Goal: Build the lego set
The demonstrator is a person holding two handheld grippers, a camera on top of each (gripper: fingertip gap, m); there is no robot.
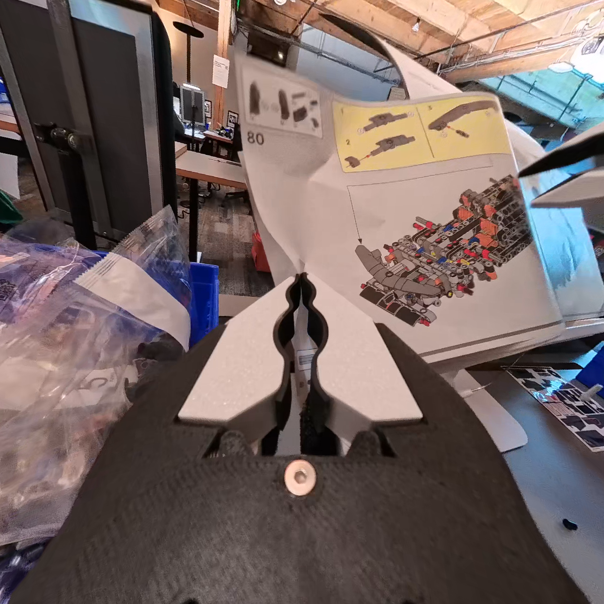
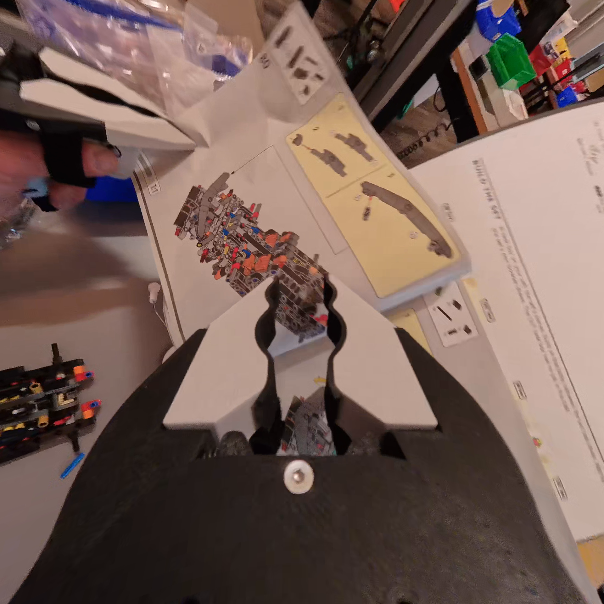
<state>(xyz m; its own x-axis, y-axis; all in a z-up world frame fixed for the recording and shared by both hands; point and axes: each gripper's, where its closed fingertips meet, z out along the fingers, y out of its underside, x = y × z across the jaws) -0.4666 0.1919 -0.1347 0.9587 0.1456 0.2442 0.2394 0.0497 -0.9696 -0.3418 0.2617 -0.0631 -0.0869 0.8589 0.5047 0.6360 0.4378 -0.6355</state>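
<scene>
A: Two grippers are seen around the white printed instruction booklet [image 1: 408, 228]. Its lifted page is pinched at the lower corner by the left gripper [image 1: 300, 277], whose grey fingers are closed on the paper.

B: And the right gripper [image 2: 299, 284]?

A: It is held above the same booklet with its jaws parted by a narrow gap, and nothing is gripped between them.

B: Where is the model itself placed?

A: The partly built black lego chassis with orange and red pins [image 2: 42, 398] is set on the grey table [image 2: 98, 327], left of the booklet. A small blue pin [image 2: 72, 465] is lying just beside it.

B: Anything else near the booklet?

A: Clear plastic parts bags [image 1: 81, 327] are piled to its left, over a blue bin [image 1: 204, 300]. A sticker sheet [image 1: 562, 402] is laid to its right.
</scene>
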